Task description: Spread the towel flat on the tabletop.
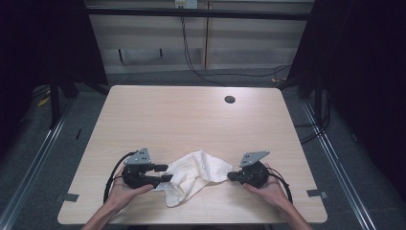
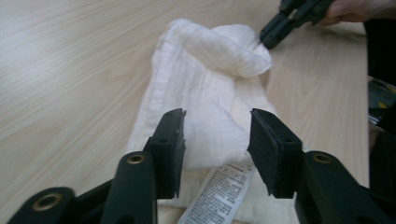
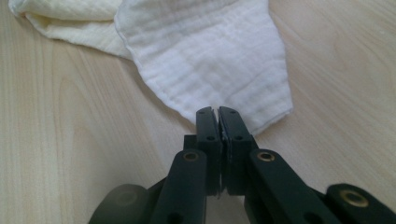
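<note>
While the right gripper (image 3: 218, 111) pinches the cloth's (image 1: 196, 175) right edge, the left gripper (image 2: 215, 140) stands spread over its left end.

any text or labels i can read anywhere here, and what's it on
Care label sewn to the white cloth, lying between the open jaws of the left gripper: several lines of small dark print, too blurred to read.
Nothing else with writing: no readable text on the table, the grippers or the cloth itself.
</note>
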Demonstrator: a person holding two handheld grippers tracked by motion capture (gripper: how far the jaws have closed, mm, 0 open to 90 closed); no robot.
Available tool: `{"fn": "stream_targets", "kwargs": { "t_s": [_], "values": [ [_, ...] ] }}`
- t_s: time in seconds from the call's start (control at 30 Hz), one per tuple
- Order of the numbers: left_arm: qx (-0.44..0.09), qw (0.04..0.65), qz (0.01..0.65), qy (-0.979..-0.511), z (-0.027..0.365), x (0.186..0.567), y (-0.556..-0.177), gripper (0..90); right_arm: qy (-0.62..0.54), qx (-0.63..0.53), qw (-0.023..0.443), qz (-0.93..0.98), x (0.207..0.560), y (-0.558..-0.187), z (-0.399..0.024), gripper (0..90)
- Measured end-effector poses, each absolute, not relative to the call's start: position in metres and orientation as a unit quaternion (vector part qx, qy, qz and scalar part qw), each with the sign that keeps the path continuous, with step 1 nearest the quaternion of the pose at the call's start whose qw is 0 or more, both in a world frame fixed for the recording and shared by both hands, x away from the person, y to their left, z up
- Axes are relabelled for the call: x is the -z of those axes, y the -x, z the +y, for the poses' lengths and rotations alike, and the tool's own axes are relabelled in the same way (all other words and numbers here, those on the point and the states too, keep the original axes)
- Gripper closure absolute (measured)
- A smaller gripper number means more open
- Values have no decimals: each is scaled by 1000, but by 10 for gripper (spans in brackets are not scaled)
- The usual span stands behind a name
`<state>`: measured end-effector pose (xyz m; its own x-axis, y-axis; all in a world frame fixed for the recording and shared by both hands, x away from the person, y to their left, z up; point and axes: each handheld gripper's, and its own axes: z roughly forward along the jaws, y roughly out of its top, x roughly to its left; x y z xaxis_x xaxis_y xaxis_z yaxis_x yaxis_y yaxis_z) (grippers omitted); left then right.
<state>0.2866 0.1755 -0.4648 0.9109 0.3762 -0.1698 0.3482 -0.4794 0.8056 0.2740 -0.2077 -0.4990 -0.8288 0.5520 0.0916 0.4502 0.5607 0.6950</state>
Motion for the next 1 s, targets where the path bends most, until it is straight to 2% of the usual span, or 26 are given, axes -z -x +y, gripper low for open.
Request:
{"fn": "stream_targets", "kwargs": {
  "t_s": [0.17,0.3,0.53,0.63,0.73,0.83,1.0],
  "values": [
    [-25,430,170,-886,158,471,-276,584,-287,-370,69,881,499,-273,-207,878],
    [-22,411,168,-896,157,478,-279,536,-288,-371,70,880,499,-273,-207,877],
    [-31,393,178,-901,153,495,-279,549,-289,-373,64,879,499,-274,-208,877],
    [-42,386,176,-904,151,494,-277,609,-287,-374,65,880,499,-274,-207,877],
    [-49,383,179,-905,151,494,-276,723,-289,-371,71,879,499,-273,-207,877],
    [-47,385,188,-902,153,493,-278,796,-291,-370,71,879,499,-272,-206,877],
    [-29,404,201,-892,162,489,-281,837,-294,-373,69,877,499,-273,-207,877]
  ]
}}
